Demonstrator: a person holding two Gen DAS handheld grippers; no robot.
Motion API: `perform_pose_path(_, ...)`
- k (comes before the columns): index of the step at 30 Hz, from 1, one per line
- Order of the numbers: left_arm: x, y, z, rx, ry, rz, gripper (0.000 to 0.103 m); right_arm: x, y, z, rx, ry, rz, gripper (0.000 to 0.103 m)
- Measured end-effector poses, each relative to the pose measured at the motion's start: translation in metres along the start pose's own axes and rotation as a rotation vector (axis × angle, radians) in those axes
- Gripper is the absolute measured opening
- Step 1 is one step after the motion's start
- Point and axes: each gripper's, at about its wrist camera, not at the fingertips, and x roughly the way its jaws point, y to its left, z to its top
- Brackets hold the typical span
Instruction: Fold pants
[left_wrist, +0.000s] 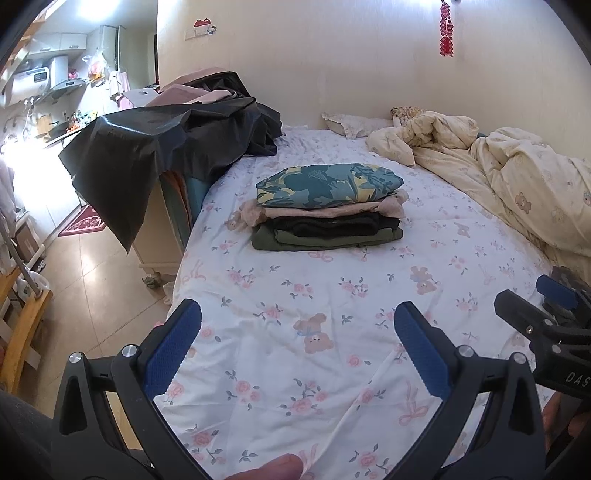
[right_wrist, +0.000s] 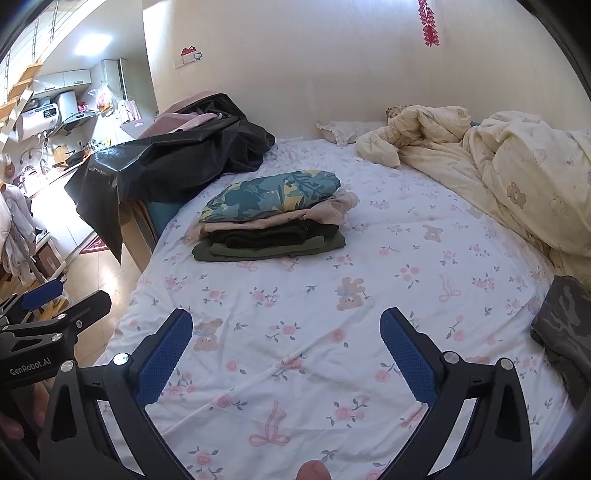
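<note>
A stack of folded clothes (left_wrist: 328, 206) lies on the floral bed sheet (left_wrist: 295, 332), with a blue-green leaf-print piece on top and dark green pants at the bottom; it also shows in the right wrist view (right_wrist: 273, 218). A grey camouflage garment (right_wrist: 565, 328) lies unfolded at the bed's right edge. My left gripper (left_wrist: 297, 321) is open and empty above the sheet, well short of the stack. My right gripper (right_wrist: 286, 328) is open and empty too, and shows at the right in the left wrist view (left_wrist: 539, 291).
A crumpled cream duvet (left_wrist: 517, 170) fills the bed's right and far side. A black plastic sheet (left_wrist: 155, 147) drapes over a cabinet left of the bed. Tiled floor (left_wrist: 85, 295) and a kitchen lie to the left. A wall stands behind the bed.
</note>
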Motion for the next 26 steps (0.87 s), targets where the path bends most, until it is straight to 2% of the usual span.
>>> perform_pose_path(26, 0.0002, 0.004, -0.0001, 0.007, -0.009, -0.017, 0.103, -0.0032, 0.0001, 0.0018, -0.001, -0.011, 0.006, 0.103)
